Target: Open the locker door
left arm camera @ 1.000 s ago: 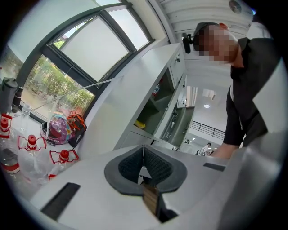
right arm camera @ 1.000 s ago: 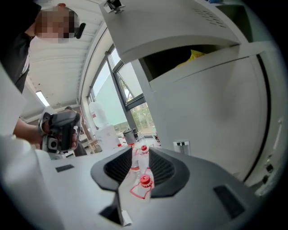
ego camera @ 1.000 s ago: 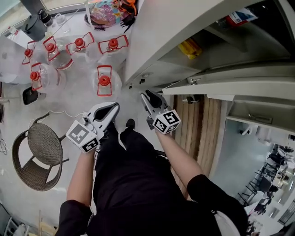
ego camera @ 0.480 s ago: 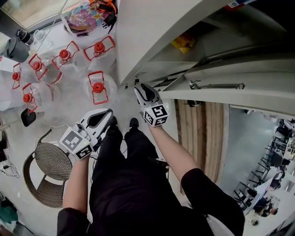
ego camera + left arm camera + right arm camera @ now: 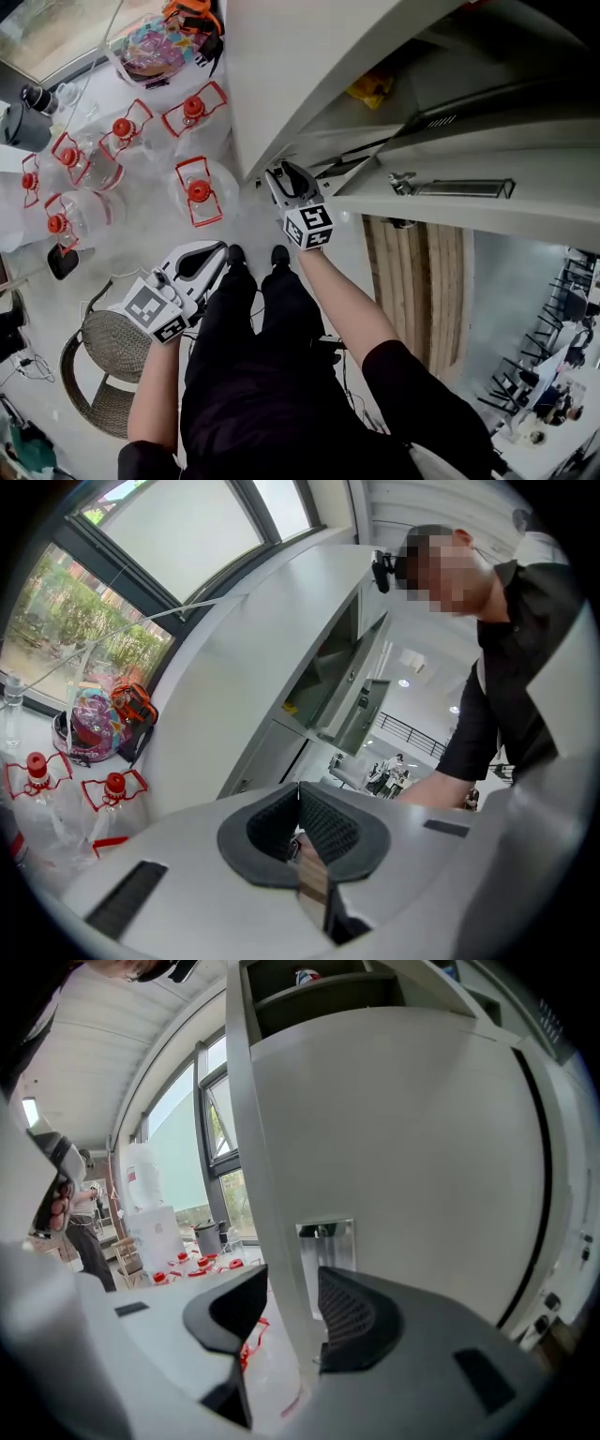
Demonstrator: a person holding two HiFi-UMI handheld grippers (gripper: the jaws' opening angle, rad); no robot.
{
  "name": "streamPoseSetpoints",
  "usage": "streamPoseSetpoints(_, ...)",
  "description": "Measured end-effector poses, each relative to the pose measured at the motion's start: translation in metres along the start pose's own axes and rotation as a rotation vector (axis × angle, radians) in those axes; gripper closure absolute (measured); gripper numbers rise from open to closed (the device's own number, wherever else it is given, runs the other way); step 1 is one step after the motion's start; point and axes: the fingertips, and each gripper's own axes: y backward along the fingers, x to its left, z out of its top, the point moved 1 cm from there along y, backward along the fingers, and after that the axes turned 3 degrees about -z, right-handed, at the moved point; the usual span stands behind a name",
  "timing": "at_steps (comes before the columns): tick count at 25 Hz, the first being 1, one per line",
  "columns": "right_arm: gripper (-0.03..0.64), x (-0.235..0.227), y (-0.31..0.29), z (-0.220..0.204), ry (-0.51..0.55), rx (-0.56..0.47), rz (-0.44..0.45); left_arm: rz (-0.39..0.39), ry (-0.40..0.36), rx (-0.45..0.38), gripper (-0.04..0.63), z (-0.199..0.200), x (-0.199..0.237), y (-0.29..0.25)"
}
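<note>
1. The locker door [image 5: 422, 1147] fills my right gripper view as a pale, upright panel. A small metal handle plate [image 5: 325, 1241] sits close to its left vertical edge. I cannot tell whether the door has come away from its frame.
2. My right gripper [image 5: 292, 1297] is released. Its jaws have just been opening and now stand wide, with that vertical edge between them and the plate just past the right pad. The pads do not clamp it.
3. In the head view the right gripper [image 5: 281, 176] is at the low front corner of the locker's side panel [image 5: 281, 75].
4. Higher on the locker another door [image 5: 450, 187] hangs open. A yellow item [image 5: 370, 89] lies on a shelf inside.
5. My left gripper [image 5: 300, 817] is clenched, pads together with nothing between them. It hangs apart from the locker by my left leg [image 5: 217, 251].
6. On the floor to the left stand clear water jugs with red caps [image 5: 197, 192]. A wicker chair [image 5: 103, 347] is nearer me, and a tub of colourful things [image 5: 150, 52] sits by the window.
</note>
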Motion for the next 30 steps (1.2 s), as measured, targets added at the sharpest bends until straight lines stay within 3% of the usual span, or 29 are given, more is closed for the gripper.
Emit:
streamPoseSetpoints(19, 0.459, -0.006, -0.018, 0.007, 0.067, 0.011, -0.006, 0.009, 0.017, 0.001, 0.578, -0.005, -0.002, 0.015)
streamPoseSetpoints(30, 0.500, -0.007, -0.004, 0.001, 0.078, 0.027, 0.005, 0.012, 0.009, -0.007, 0.578, -0.003, -0.008, 0.011)
